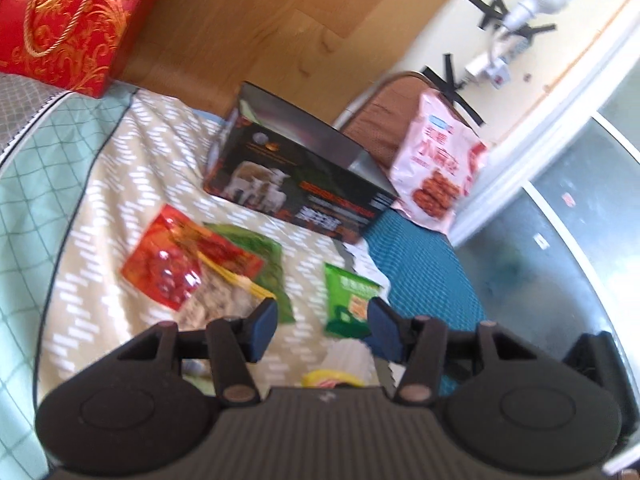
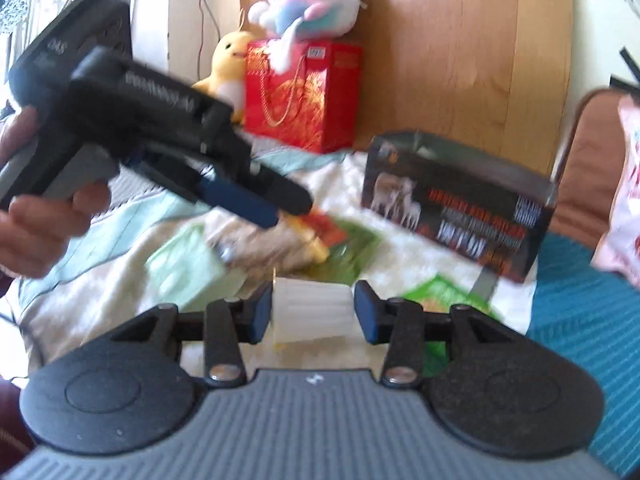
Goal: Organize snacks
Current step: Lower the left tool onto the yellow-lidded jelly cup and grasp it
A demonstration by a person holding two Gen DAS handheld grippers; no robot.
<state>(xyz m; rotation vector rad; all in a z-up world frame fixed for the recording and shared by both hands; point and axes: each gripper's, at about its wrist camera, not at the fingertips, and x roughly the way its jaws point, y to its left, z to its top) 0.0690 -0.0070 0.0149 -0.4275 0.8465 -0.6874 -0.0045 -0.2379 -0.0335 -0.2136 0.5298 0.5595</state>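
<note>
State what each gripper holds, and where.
Right gripper: white ribbed paper cup, pinched across its sides. Left gripper: open, holding nothing.

You have one black box (image 1: pixel 304 184) lying near the far edge of the bed. One pink snack bag (image 1: pixel 438 160) leans on the chair. One red gift bag (image 2: pixel 302 94) stands at the head of the bed. You have two soft toys by it: one yellow chick (image 2: pixel 228 68) and one pink and blue plush (image 2: pixel 316 0). In the middle of the bed you can count one red packet (image 1: pixel 168 264), one dark green packet (image 1: pixel 266 256), and one small green packet (image 1: pixel 350 300). One white packet (image 2: pixel 312 312) sits between your right gripper's pads.
</note>
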